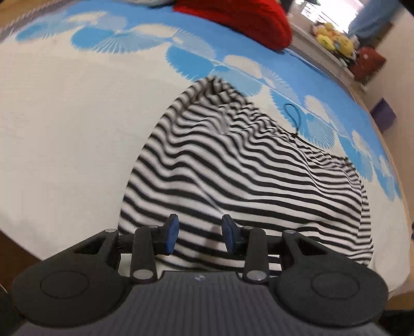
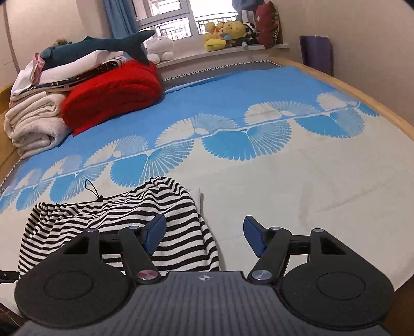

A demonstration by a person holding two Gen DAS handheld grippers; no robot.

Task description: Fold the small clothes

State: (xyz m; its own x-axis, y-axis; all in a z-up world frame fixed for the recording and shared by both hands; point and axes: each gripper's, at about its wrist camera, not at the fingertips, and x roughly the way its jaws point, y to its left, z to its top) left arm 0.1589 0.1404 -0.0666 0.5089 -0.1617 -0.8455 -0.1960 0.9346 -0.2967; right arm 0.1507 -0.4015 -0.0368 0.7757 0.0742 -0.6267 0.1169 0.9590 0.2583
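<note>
My left tongs [image 1: 199,234] hang w/ jaws partly apart, gripping nothing, low over the near hem of a striped garment [image 1: 233,165] lying rumpled on the bed [image 1: 64,129]. My right tongs [image 2: 204,236] are spread wide, level, just beside its right edge, also holding nothing. Looks like the start of a fold: next I'd need to pinch both near corners and lift.

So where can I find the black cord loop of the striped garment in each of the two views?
Left wrist view: the black cord loop lies right of centre, on the blanket just beyond the striped garment.
Right wrist view: the loop sits at lower left, beyond the garment.
Shared landmark: the red folded blanket, at the far end of the bed in both views.
</note>
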